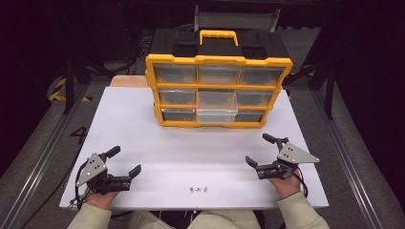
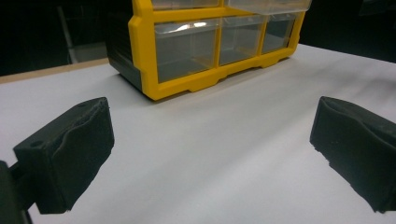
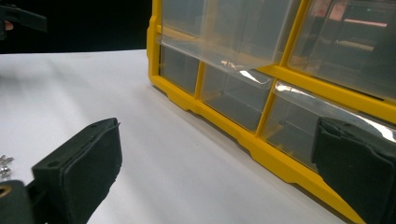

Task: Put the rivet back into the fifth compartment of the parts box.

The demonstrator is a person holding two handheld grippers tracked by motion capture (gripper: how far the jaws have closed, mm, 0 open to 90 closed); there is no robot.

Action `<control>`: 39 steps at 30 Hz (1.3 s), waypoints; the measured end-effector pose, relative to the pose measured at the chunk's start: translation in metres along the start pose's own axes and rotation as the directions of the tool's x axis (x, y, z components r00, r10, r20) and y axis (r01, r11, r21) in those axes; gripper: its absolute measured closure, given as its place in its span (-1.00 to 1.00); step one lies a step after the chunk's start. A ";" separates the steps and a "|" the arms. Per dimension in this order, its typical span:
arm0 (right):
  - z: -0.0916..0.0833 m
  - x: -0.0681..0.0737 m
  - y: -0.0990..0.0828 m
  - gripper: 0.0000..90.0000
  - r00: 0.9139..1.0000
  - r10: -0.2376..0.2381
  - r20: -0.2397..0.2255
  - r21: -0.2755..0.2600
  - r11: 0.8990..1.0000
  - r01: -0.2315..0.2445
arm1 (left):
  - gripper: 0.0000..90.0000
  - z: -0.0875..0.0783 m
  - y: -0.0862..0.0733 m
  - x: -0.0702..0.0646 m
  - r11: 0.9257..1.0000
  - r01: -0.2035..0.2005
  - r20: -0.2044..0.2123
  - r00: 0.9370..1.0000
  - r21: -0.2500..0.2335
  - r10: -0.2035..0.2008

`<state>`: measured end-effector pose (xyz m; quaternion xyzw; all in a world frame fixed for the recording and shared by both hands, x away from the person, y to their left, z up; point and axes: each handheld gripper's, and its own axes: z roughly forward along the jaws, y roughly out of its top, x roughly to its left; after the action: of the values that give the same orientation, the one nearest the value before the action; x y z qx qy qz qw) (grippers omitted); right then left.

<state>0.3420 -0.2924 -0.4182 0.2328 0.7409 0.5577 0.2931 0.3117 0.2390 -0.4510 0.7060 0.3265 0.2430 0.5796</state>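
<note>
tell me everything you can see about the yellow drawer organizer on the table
The yellow drawer organizer stands upright at the far middle of the white table, resting on it, apart from both hand-held tools. It looks like plastic: a yellow front frame, a black body and top, and a yellow carry handle on top. The frame holds three rows of three clear drawers. The middle drawer of the centre row is pulled out toward the person and looks empty; the others sit flush. What they hold is hard to tell.
</note>
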 end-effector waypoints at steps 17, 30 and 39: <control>0.019 0.007 0.022 -0.95 0.999 0.026 -0.036 -0.040 0.999 -0.028 | -0.99 0.001 0.002 0.000 1.000 -0.006 -0.001 1.000 -0.007 0.006; 0.044 0.020 0.046 -0.98 0.995 0.040 -0.091 -0.028 0.999 -0.043 | -0.99 0.002 0.003 0.001 1.000 -0.004 0.011 1.000 -0.013 0.005; 0.049 0.016 0.068 -0.90 0.989 0.014 -0.144 0.173 0.985 0.011 | -0.99 0.004 0.002 -0.001 1.000 -0.020 0.022 1.000 0.008 0.020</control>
<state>0.3656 -0.2292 -0.3662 0.2167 0.8058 0.5067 0.2168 0.3146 0.2356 -0.4495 0.7142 0.3140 0.2397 0.5778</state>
